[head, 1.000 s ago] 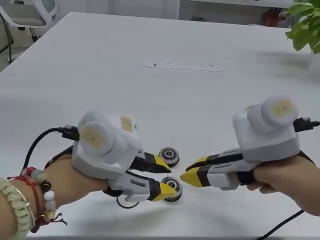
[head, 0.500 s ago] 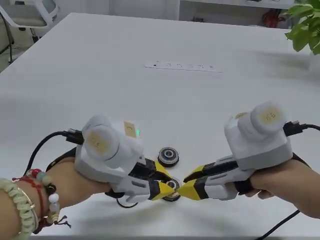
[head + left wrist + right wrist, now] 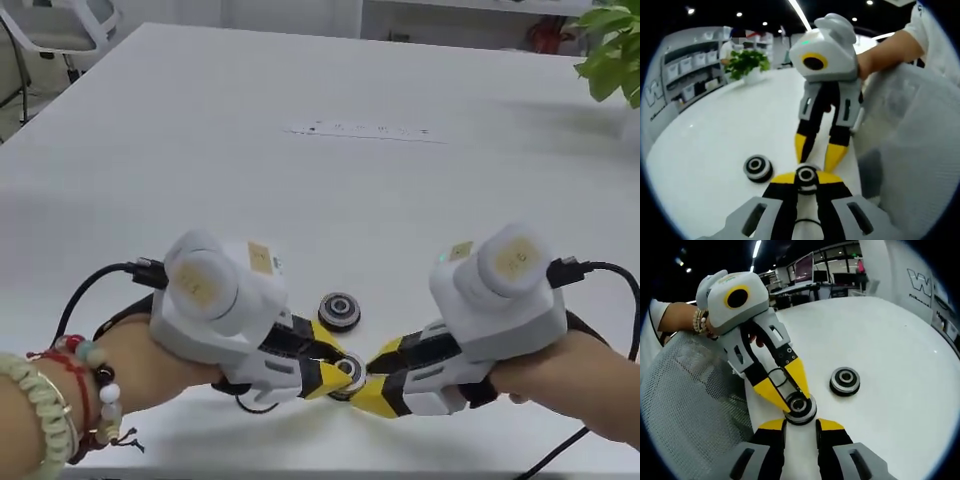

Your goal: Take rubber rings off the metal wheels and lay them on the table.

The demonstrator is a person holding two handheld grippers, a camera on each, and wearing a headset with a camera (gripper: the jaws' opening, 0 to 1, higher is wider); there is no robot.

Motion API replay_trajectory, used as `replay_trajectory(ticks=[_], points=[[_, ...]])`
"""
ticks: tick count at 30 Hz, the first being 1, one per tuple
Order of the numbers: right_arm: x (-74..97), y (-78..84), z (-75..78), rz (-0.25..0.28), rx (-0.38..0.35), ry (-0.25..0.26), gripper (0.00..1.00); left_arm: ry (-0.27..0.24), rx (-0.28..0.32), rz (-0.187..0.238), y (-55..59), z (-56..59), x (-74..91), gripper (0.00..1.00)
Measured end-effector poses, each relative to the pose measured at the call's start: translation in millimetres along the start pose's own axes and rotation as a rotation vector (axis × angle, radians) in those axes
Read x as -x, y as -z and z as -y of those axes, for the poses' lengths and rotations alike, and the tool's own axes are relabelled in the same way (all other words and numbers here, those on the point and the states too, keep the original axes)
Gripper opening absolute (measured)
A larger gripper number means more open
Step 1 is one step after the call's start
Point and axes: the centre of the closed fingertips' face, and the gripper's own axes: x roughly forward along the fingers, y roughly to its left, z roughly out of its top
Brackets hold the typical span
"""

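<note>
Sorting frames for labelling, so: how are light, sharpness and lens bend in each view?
Head view: soft even light, pale shadows on the table, far power strip smeared. Left gripper view: fisheye bends the room, ceiling lamps glare, held wheel fairly sharp. Right gripper view: same bend, loose wheel crisp, far desks soft.

White table (image 3: 200, 120) carries one wheel (image 3: 339, 310), power strip (image 3: 360, 130).

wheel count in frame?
2. The clamped wheel sits in the left claw, at the right claw's tips. The free wheel lies on the table just beyond. The claws could hide more.
</note>
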Motion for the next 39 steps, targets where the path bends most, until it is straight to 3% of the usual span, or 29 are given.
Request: replay_trajectory(ticks=[6,19,22,28,39], points=[[-3.2,-0.5,-1.2,-0.006,0.105,0.009,0.18,-0.003,0.006,0.005,0.0,0.2,-1.3,0.14],[1.0,2.5,2.6,-0.029,0.145,0.017,0.09,-0.014,0.004,0.01,1.2,0.8,-1.5,0.14],[2.0,1.4,6.0,-0.024,0.165,0.037,0.01,-0.015,0.005,0.011,1.6,0.6,-1.3,0.14],[1.7,2.2,7.3,-0.03,0.131,0.038,0.0,-0.016,0.008,0.012,2.4,0.7,-1.0,0.14],[8.7,-1.6,15.1,0.007,-0.065,0.044,0.0,-0.026,0.009,0.011,3.1,-0.8,-0.4,0.13]])
